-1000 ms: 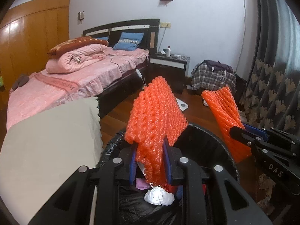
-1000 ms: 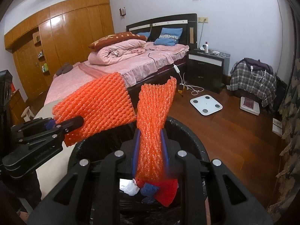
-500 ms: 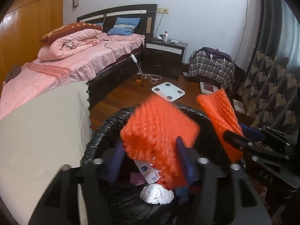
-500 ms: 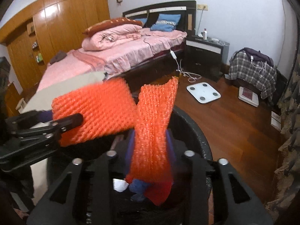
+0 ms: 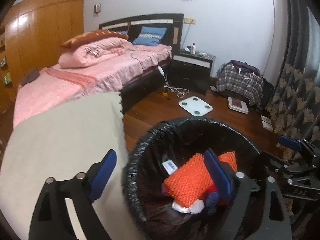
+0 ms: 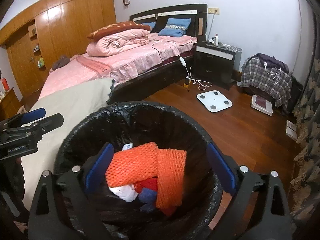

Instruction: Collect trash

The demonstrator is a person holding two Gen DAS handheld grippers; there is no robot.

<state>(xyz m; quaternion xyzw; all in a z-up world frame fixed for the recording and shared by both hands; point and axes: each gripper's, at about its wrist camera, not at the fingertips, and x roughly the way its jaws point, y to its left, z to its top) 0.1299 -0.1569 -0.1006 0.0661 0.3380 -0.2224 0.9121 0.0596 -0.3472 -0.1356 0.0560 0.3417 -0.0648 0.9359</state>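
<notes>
Dark wooden flooring [image 6: 250,132] surrounds a round bin lined with a black plastic bag [image 6: 84,132]. Two orange foam net sleeves [image 6: 148,170] lie inside it on other rubbish. Left gripper [image 5: 160,176] and right gripper [image 6: 160,168] have just been opening; both stand spread, holding nothing.

The left gripper [image 5: 160,170] is a black plastic frame with two angular finger arms, each faced on its inner side with a flat blue pad [image 5: 103,177] and fastened with round silver screws. The right gripper [image 6: 160,166] is built alike: black triangular cut-outs in the arms, blue pads [image 6: 100,165], silver screw heads. Small pale lettering marks each black body where the other camera sees it from the side.
</notes>
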